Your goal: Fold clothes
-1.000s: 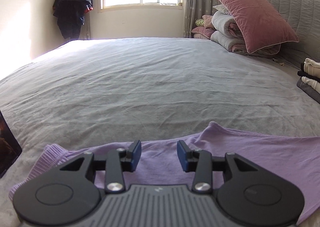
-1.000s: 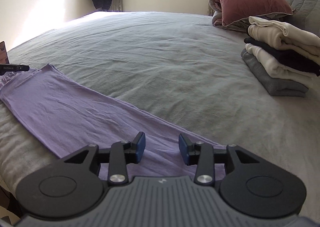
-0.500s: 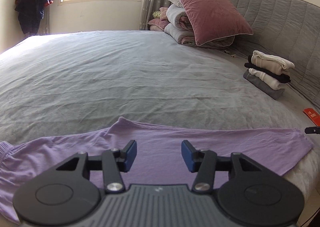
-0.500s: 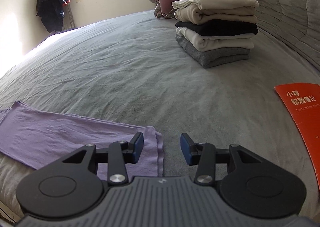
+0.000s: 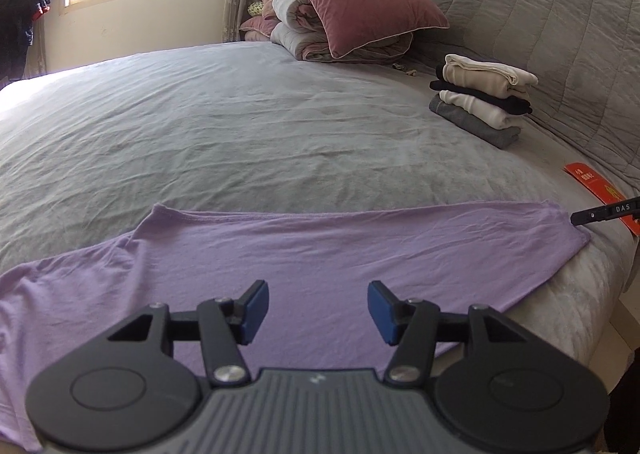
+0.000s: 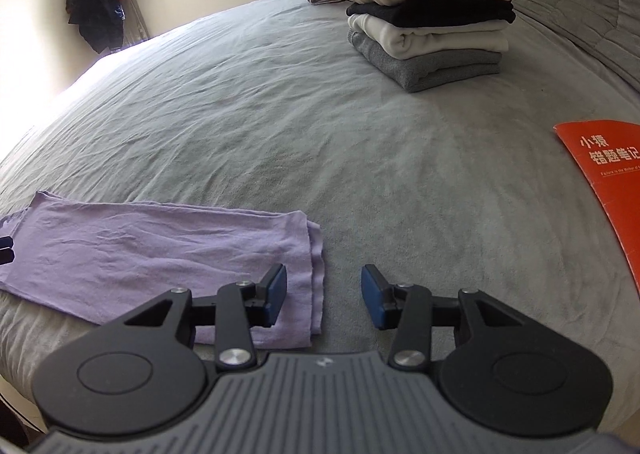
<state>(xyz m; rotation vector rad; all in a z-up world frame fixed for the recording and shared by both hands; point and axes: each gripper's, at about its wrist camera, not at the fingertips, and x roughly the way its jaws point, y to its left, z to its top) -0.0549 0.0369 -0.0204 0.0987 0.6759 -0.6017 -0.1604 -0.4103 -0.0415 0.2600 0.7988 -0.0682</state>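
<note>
One purple garment (image 5: 312,254) flat along near edge of grey bed (image 5: 240,125). Left gripper (image 5: 318,308) and right gripper (image 6: 324,296): fingers spread apart, holding nothing. One stack of four folded clothes (image 6: 430,25) near headboard. One red booklet (image 6: 604,173).

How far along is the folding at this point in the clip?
Done: a stack of folded clothes sits near the headboard. In hand: nothing; the left gripper and right gripper are both open above the purple garment, which lies flat as a long strip. Left: folding that strip shorter, likely adding it to the stack.
</note>
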